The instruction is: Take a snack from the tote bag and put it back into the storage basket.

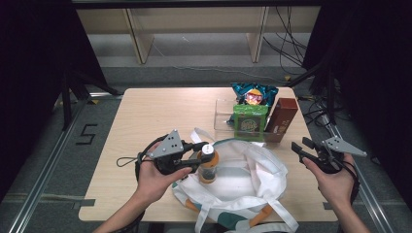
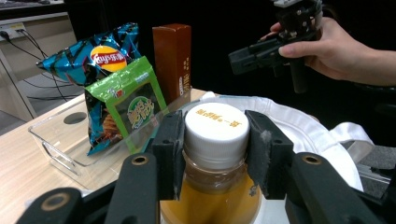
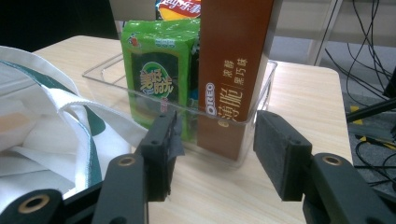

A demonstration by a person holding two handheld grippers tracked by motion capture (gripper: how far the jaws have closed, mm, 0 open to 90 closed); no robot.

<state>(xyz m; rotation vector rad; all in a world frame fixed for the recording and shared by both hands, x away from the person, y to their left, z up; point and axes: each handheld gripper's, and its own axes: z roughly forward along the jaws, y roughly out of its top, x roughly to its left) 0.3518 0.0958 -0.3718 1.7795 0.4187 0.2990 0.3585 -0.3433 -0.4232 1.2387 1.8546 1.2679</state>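
Table: light wood-grain top, rectangular, standing on a grey floor. Shelving unit: pale wooden uprights and boards, sitting behind the table against the far side. Black cables: hanging and trailing across the floor at the far right. Black curtains: closing in both sides. Metal rails: running along the floor on either side of the table. Floor marking: a black "5" lying left of the table. Light: falling evenly from above.
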